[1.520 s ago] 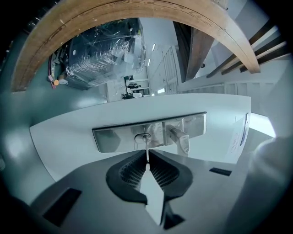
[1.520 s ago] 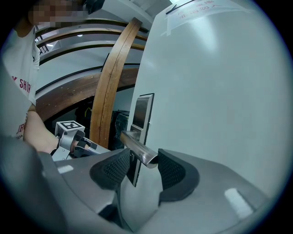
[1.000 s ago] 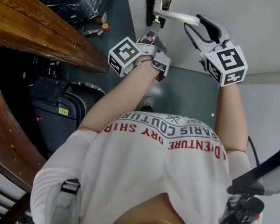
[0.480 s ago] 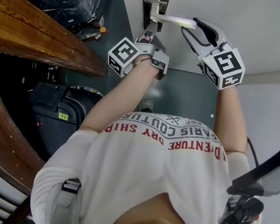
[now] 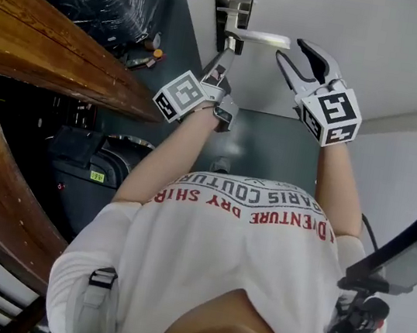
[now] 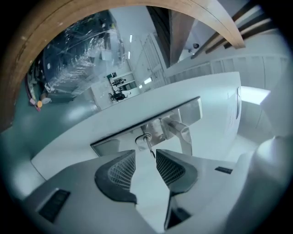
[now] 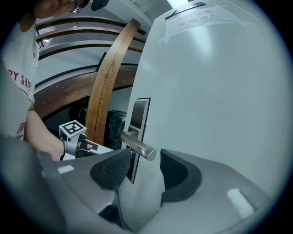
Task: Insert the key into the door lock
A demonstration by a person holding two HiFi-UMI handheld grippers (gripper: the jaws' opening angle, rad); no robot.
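Metal key (image 6: pixel 149 146) in lock (image 6: pixel 143 136); left gripper (image 6: pixel 145 153) jaws apart.

**Clothing.** A white short-sleeved T-shirt (image 5: pixel 230 275) is worn, printed with curved rows of red and grey lettering (image 5: pixel 245 205). A grey strap with a black buckle (image 5: pixel 101 276) is carried over the left shoulder.

**Left tool** (image 5: pixel 226 53). A smooth grey shell is fitted with black, finely ribbed pads (image 6: pixel 120 171) and a cube (image 5: pixel 179 96) bearing black-and-white square markers.

**Right tool** (image 5: pixel 294 51). The same grey shell and dark ribbed pads (image 7: pixel 112 168) are seen. A marker cube (image 5: pixel 329 115) is mounted behind, and a small white label (image 7: pixel 238 202) is fixed to the shell.
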